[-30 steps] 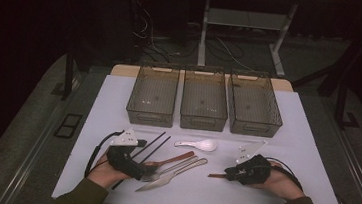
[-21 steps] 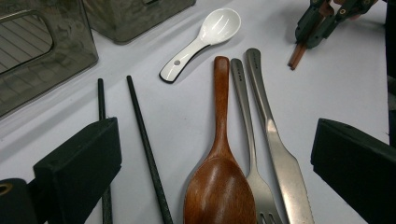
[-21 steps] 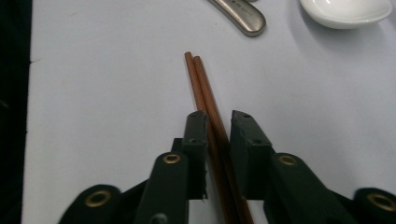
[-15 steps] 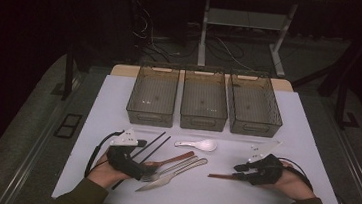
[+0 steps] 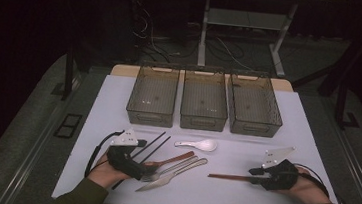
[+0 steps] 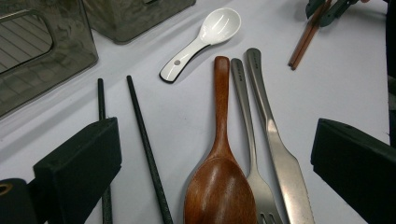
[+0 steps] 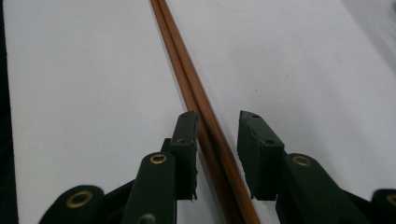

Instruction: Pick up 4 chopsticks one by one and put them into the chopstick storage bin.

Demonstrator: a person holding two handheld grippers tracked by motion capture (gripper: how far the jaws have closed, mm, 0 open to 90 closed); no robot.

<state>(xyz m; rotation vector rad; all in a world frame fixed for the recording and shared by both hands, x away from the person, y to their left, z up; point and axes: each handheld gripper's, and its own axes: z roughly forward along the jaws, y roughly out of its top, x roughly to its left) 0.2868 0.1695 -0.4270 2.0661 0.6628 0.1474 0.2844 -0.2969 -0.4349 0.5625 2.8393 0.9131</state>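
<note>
A pair of brown chopsticks (image 5: pixel 229 177) lies flat on the white table (image 5: pixel 287 127) at the front right. My right gripper (image 5: pixel 255 175) is at their right end. In the right gripper view the brown chopsticks (image 7: pixel 187 79) run between the jaws of the right gripper (image 7: pixel 217 121). These jaws have just been opening, leaving a gap beside the sticks. My left gripper (image 5: pixel 144 171) stands wide open at the front left. In its own view the left gripper (image 6: pixel 215 140) straddles a wooden spoon (image 6: pixel 219 177), a fork (image 6: pixel 245 116) and a knife (image 6: pixel 273 135).
Two black chopsticks (image 6: pixel 142 140) lie left of the wooden spoon. A white ceramic spoon (image 5: pixel 197 144) lies mid-table. Three smoky see-through bins (image 5: pixel 153 97), (image 5: pixel 204 101), (image 5: pixel 254 106) stand in a row at the back. The table's front edge runs just below both hands.
My right hand has slid to the right along the brown chopsticks, which stayed where they lay, and its jaws have parted. The left hand has kept still.
</note>
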